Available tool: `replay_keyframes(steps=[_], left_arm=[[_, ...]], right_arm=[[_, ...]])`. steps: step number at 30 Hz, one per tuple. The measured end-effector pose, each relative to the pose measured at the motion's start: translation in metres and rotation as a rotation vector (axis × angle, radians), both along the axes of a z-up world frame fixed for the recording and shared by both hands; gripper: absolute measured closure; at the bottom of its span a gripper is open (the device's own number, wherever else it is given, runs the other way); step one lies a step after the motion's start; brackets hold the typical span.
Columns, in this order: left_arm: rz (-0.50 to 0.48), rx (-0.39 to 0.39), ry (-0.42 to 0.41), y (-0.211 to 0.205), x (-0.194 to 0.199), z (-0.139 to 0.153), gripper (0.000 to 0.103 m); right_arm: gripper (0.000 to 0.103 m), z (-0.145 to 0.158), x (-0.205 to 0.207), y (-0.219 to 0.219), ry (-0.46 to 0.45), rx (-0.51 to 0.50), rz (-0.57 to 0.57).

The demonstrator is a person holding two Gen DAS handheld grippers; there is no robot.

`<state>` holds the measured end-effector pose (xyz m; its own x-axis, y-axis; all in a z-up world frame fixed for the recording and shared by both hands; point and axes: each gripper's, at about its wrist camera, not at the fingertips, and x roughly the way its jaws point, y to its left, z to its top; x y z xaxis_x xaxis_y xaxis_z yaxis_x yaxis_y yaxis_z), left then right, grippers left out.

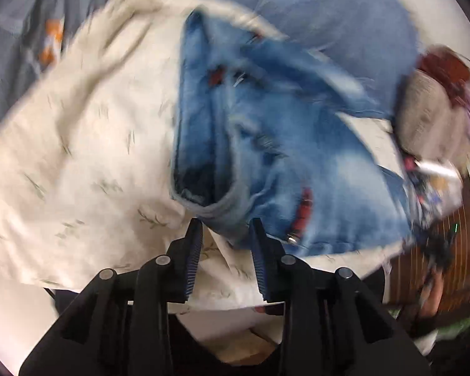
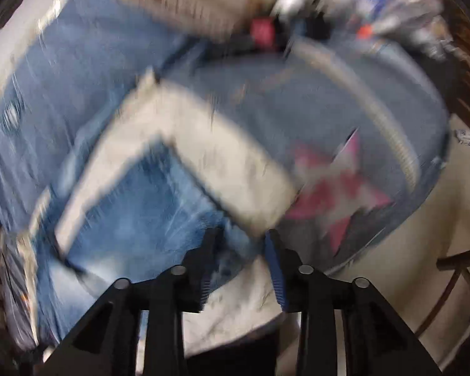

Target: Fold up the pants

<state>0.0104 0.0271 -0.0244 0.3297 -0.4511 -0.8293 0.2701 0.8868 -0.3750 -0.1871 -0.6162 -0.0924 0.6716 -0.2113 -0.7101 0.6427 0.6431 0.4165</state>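
Observation:
Blue jeans (image 1: 266, 144) lie crumpled on a cream blanket (image 1: 78, 156), with a dark leg or waist opening facing me. My left gripper (image 1: 225, 221) sits at the near edge of the jeans, its jaws narrowed on a thick roll of denim hem between the tips. The right wrist view is badly blurred. It shows a flat part of the jeans (image 2: 147, 206) partly under a fold of the cream blanket (image 2: 203, 144). My right gripper (image 2: 242, 235) hovers at the denim's edge, jaws apart, with fabric behind the gap and no clear pinch.
Blue bedding (image 1: 329, 9) surrounds the blanket. A beige pillow (image 1: 429, 116) with red and purple items lies at the right, beside brown slatted wood (image 1: 454, 250). A grey-blue cover with a pink star (image 2: 329, 194) drapes to the right, with pale floor (image 2: 423, 266) and a dark curved frame (image 2: 460, 266) beyond.

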Motion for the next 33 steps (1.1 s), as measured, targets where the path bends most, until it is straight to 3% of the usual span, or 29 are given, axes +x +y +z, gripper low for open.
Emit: replay_keyframes(steps=[2,3,4,6,9,10,11,12,13,14,16,18,21,23,25,26,27,28,30,31,33], left_arm=[[0.019,0.021,-0.114,0.006,-0.001,0.027,0.053],[0.044,0.038,-0.154,0.007,0.003,0.034,0.028],[0.061,0.051,-0.186,0.006,0.009,0.038,0.015],[0.086,0.076,-0.178,-0.005,0.034,0.034,0.015],[0.078,0.046,-0.035,-0.024,0.07,0.006,0.016],[0.072,0.044,0.006,-0.031,0.077,-0.003,0.02],[0.069,0.055,0.034,-0.037,0.077,-0.011,0.037],[0.053,0.06,0.06,-0.045,0.079,-0.017,0.052],[0.031,0.066,0.088,-0.053,0.076,-0.019,0.085],[0.019,0.075,0.105,-0.056,0.073,-0.02,0.091],[0.02,0.086,0.047,-0.058,0.063,-0.014,0.092],[0.028,0.116,-0.001,-0.058,0.059,-0.01,0.092],[0.038,0.188,0.037,-0.063,0.068,-0.028,0.092],[0.048,0.193,0.056,-0.062,0.069,-0.036,0.091],[0.049,0.145,0.056,-0.058,0.065,-0.033,0.091],[0.04,0.122,0.06,-0.057,0.064,-0.032,0.091],[0.034,0.116,0.062,-0.056,0.064,-0.031,0.091],[0.031,0.115,0.066,-0.055,0.064,-0.03,0.091],[0.026,0.098,0.079,-0.055,0.064,-0.03,0.083],[0.025,0.079,0.085,-0.055,0.065,-0.028,0.073],[0.033,0.051,0.088,-0.055,0.064,-0.022,0.062]], right_arm=[[0.03,0.023,0.006,0.001,-0.066,-0.075,0.01],[0.012,0.029,0.022,0.001,-0.081,-0.073,0.075],[0.012,0.031,0.036,0.0,-0.087,-0.063,0.127],[0.013,0.027,0.073,0.001,-0.052,-0.059,0.196],[0.015,0.005,0.117,0.006,0.045,-0.079,0.242],[0.015,0.001,0.13,0.01,0.077,-0.095,0.256],[0.02,-0.006,0.138,0.015,0.107,-0.113,0.276],[0.057,-0.011,0.146,0.022,0.134,-0.122,0.328],[0.085,-0.012,0.15,0.028,0.167,-0.14,0.365],[0.086,-0.006,0.143,0.03,0.168,-0.182,0.375],[0.086,0.015,0.125,0.032,0.093,-0.26,0.373],[0.103,0.025,0.113,0.014,0.044,-0.262,0.269],[0.103,-0.004,0.111,-0.028,0.131,-0.166,0.152],[0.103,-0.025,0.112,-0.039,0.165,-0.085,0.146],[0.091,-0.033,0.103,-0.04,0.017,0.096,0.223],[0.081,-0.034,0.101,-0.039,-0.015,0.128,0.238],[0.059,-0.032,0.102,-0.035,-0.028,0.118,0.242],[0.045,-0.031,0.105,-0.031,-0.023,0.089,0.243],[0.044,-0.031,0.115,-0.026,-0.009,0.053,0.262],[0.044,-0.03,0.118,-0.026,-0.004,0.061,0.266],[0.044,-0.024,0.113,-0.029,-0.055,0.067,0.24]])
